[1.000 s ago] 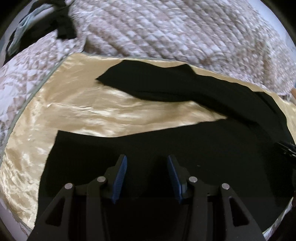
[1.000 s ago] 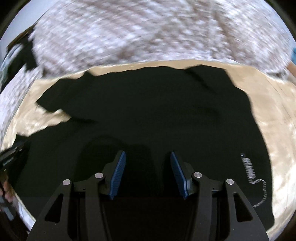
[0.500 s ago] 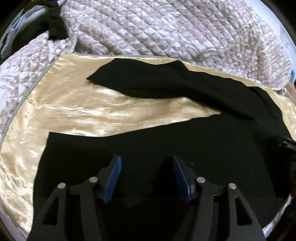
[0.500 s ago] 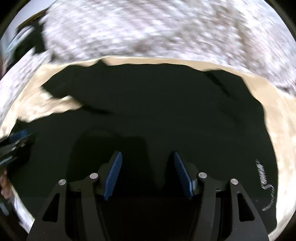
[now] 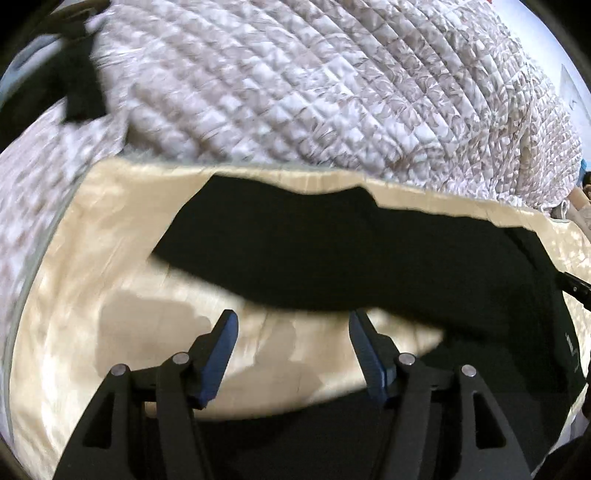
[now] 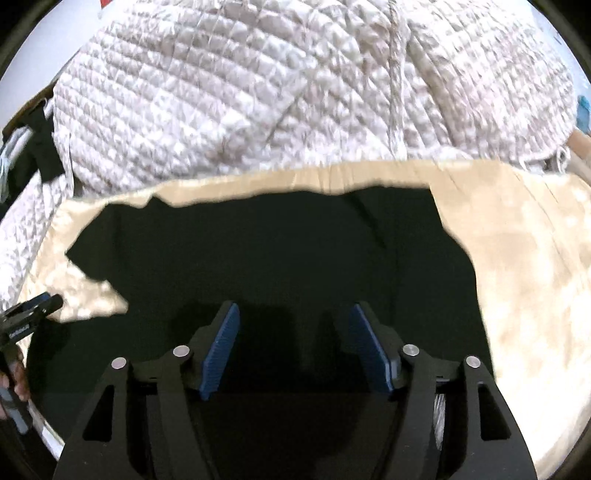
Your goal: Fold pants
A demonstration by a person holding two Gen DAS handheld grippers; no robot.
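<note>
Left wrist view: black fabric pants (image 5: 332, 258) lie spread on a shiny cream satin sheet (image 5: 92, 258), one leg crossing mid-frame, the other along the bottom edge; a white quilted bedspread (image 5: 295, 92) fills the top. Left gripper (image 5: 291, 347) jaws opening, empty, over bare sheet. Right wrist view: right gripper (image 6: 293, 341) jaws also opening, nothing between them, above the pants' broad part. Risk: the slick sheet may slide or bunch during the next pinch, skewing the fold; pads could catch sheet along with pants.

Bed cover: cream satin sheet (image 5: 110, 266), sheen in patches.
Behind: white quilted comforter (image 6: 258, 92), bunched.
Wall: white (image 5: 535, 33).
</note>
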